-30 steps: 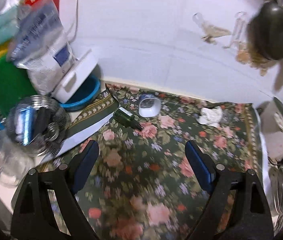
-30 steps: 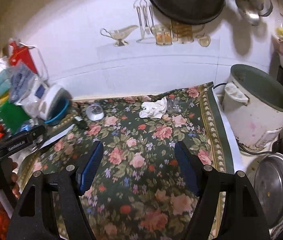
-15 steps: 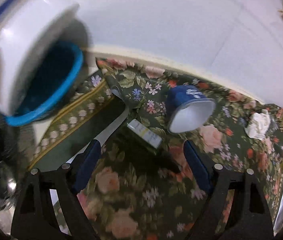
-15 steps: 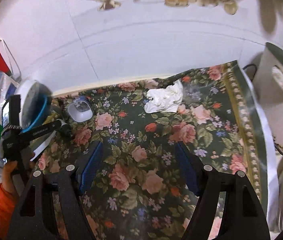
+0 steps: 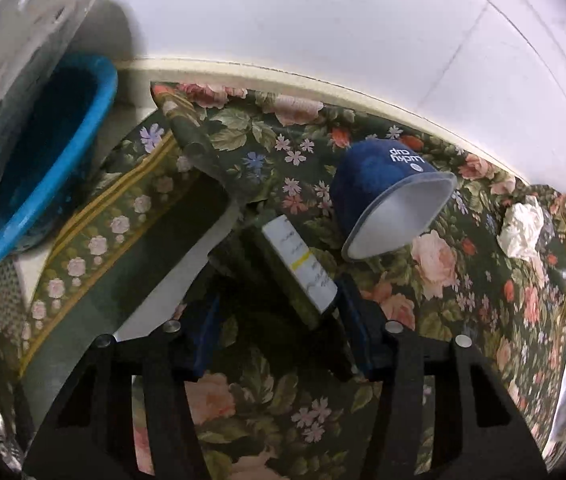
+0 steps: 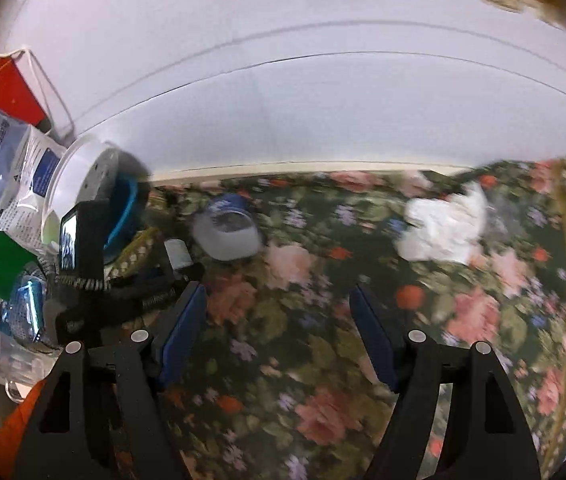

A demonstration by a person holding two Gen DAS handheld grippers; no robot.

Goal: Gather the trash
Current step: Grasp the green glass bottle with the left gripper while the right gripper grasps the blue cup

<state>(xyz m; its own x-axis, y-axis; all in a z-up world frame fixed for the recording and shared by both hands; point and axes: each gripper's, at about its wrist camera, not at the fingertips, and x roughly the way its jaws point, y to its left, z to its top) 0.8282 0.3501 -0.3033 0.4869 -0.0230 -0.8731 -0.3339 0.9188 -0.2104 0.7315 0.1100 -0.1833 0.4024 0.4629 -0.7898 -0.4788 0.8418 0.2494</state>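
Bottle (image 5: 283,264), dark glass with white label, lies on the floral cloth (image 5: 463,300) between the left gripper (image 5: 279,328) jaws, which are apart, not yet clamped. Likely rigid, slick, apt to roll: grip mid-body across the label. Right gripper (image 6: 279,320) jaws apart, empty; cup (image 5: 387,200) beside bottle, tissue (image 6: 443,228) well apart.

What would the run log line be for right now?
left gripper: open around dark bottle | right gripper: open, empty | blue cup, crumpled tissue: on cloth

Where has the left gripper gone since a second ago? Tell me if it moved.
Yes. The left gripper moved forward and down toward the wall: the small dark bottle, far ahead before, now lies between its fingers, beside the blue cup.
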